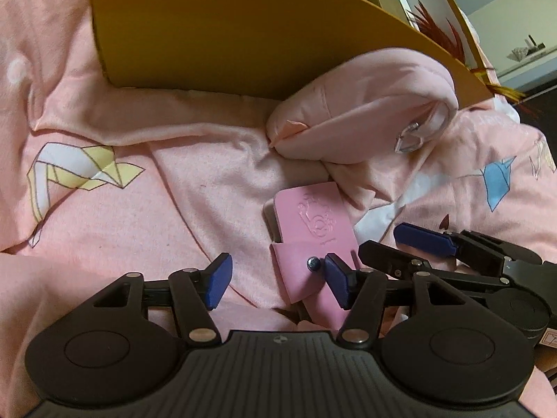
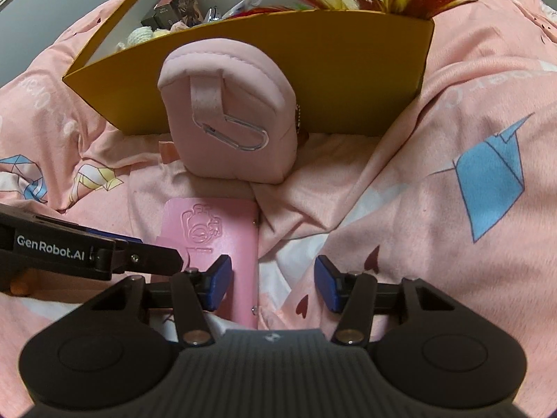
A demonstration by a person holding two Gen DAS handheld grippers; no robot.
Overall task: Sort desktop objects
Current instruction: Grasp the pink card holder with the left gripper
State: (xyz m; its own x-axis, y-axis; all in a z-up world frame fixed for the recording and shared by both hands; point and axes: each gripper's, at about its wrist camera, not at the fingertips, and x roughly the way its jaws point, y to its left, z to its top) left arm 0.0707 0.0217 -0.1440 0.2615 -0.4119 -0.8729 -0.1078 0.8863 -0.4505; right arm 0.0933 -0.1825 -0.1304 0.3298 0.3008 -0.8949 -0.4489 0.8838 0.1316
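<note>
Tilting steeply down, left gripper & right gripper fingers apart, empty, flanking pink wallet.

The one text that reads clearly is "GenRobot.AI", in white letters on the black body of the left claw where it reaches in from the left of the right wrist view. The pink case carries an embossed line drawing and no legible words. Pale lettering is printed on the pink bedsheet, but it is too faint and warped to make out. The small dark box inside the yellow box bears print too small to read.
</note>
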